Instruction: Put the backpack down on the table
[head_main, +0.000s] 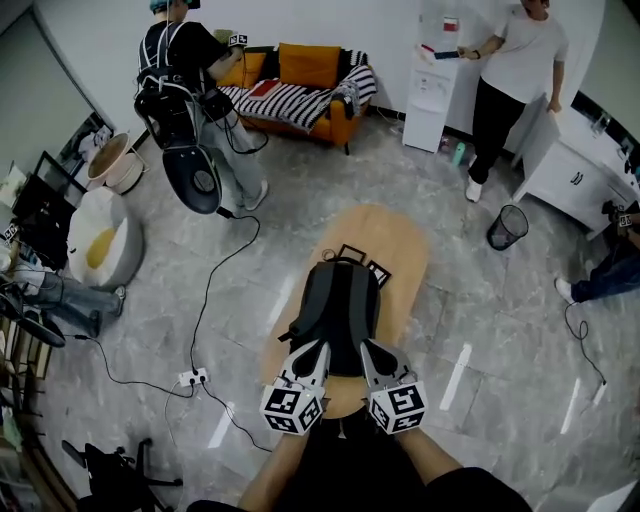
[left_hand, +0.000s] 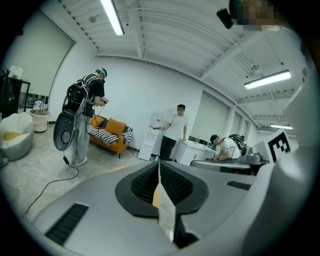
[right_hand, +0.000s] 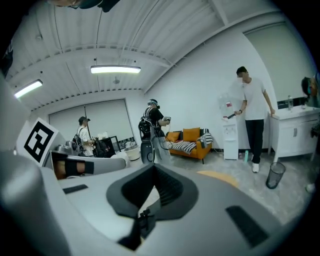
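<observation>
In the head view a dark grey and black backpack hangs upright over the near part of an oval wooden table. My left gripper and my right gripper meet its near end side by side, both shut. In the left gripper view the left gripper pinches a thin pale strip of the backpack. The right gripper is shut on a black strap with a buckle. Neither gripper view shows the rest of the bag.
An orange sofa stands at the back, with a person in gear in front of it. Another person stands by a water dispenser. A mesh bin and a white cabinet are on the right. Cables and a power strip lie left of the table.
</observation>
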